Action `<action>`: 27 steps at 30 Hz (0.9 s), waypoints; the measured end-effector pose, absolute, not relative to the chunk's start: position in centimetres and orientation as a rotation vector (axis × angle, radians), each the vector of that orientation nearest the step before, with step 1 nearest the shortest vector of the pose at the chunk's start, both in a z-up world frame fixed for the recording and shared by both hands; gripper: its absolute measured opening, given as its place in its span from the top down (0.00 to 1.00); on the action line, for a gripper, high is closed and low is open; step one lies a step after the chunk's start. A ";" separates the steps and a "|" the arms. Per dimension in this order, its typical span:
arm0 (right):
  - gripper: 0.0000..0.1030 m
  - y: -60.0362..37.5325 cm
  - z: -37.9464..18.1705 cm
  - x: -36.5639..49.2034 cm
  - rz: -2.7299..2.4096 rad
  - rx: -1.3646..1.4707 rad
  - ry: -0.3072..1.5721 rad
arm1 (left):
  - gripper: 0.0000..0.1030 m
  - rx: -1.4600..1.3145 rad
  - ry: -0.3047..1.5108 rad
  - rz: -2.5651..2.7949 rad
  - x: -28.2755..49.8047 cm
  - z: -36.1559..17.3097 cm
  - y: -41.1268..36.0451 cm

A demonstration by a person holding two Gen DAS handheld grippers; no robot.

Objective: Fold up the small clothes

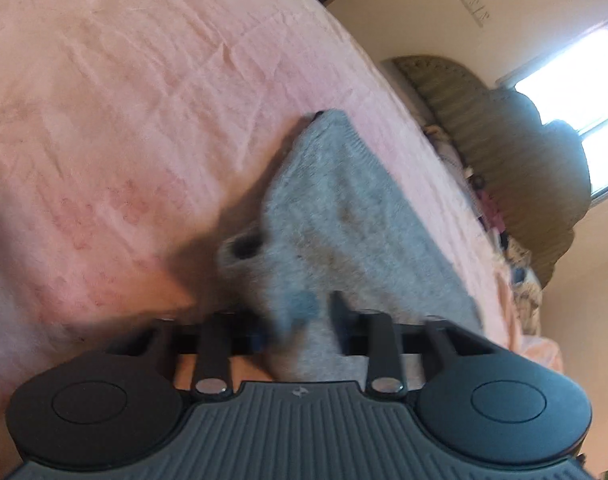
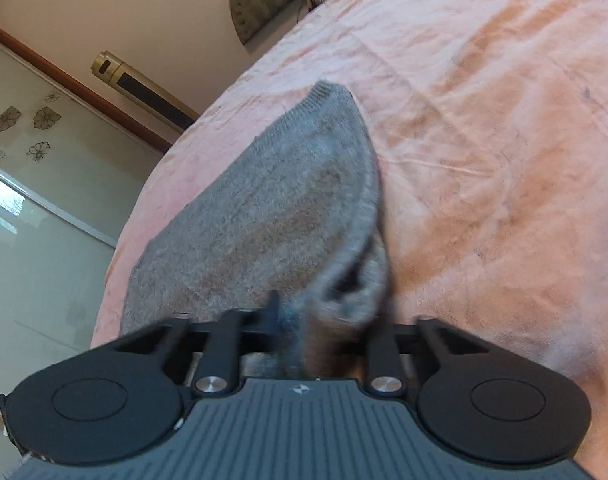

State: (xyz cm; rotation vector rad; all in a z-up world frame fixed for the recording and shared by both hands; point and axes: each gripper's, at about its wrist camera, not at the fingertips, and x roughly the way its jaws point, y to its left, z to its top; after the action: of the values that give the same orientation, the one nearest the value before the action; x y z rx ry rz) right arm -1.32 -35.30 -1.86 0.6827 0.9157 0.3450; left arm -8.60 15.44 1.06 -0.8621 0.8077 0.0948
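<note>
Grey knit garment (image 1: 344, 216) is lying on the pink bedspread (image 1: 123, 100), near edge bunched. Left claw (image 1: 304, 320) is pinching one near corner; right claw (image 2: 304, 320) is pinching the other. Judgement: both should be lifting level and together, carrying the near edge evenly toward the far ribbed hem (image 2: 328, 92), keeping the fabric taut.

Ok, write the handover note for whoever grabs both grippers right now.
Left gripper: shut on one near corner of the small grey knitted garment.
Right gripper: shut on the other near corner of it.
The garment's far end with the ribbed hem lies on the wrinkled pink bedsheet; the near edge is bunched in the jaws.
Done: both corners gripped.
Left: carry the near edge over to the hem, release, smooth flat.
</note>
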 end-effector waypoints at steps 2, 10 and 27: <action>0.87 -35.6 -1.6 -1.6 0.361 0.680 0.914 | 0.95 -0.863 0.811 0.078 -9.0 1.0 16.0; 0.89 -38.4 0.3 -4.3 0.406 0.653 0.930 | 0.96 -0.684 0.790 0.030 -12.4 3.8 16.5; 0.18 -33.4 4.6 7.8 0.339 0.135 0.735 | 0.25 -0.058 0.653 0.095 2.7 7.6 12.9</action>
State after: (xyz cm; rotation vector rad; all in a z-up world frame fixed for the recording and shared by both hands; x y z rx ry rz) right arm 7.79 -33.37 4.58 0.1351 0.7346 0.3386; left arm 2.67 12.92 7.64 -0.0577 0.6533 0.0950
